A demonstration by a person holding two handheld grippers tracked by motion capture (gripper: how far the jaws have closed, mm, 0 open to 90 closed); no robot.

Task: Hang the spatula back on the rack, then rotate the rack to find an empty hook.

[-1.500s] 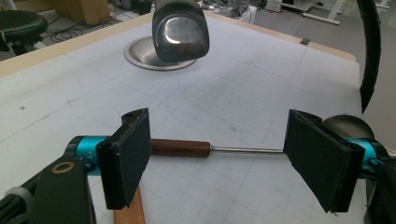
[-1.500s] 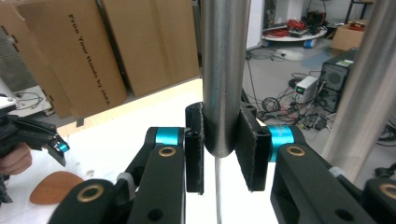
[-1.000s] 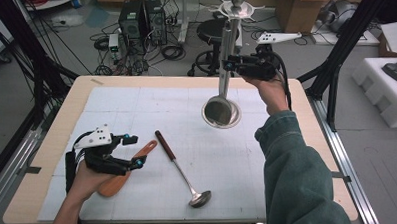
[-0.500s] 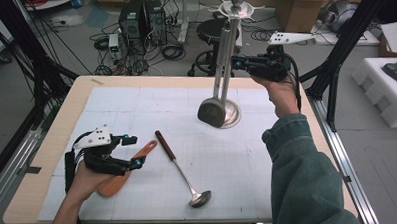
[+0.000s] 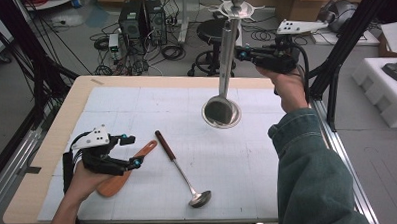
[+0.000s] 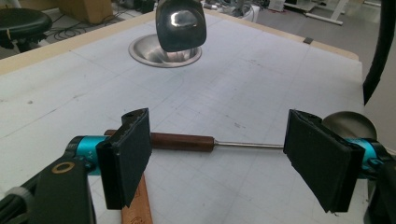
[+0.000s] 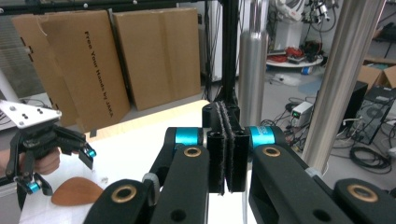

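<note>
Steel ladle (image 5: 224, 66) | hung over stand base (image 5: 221, 113), far right | right gripper (image 5: 245, 54) clamped on handle | left gripper (image 5: 130, 152) wide open, empty, above wooden spatula (image 5: 119, 177)

Black lettering reading "Free Your Hands by JAKA" runs down the face of a brown cardboard box (image 7: 70, 65) in the right gripper view. Nothing else there can be read.

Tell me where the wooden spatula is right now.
In the high view the wooden spatula lies at the table's near left, under the left gripper, just left of the ladle with the brown handle.
</note>
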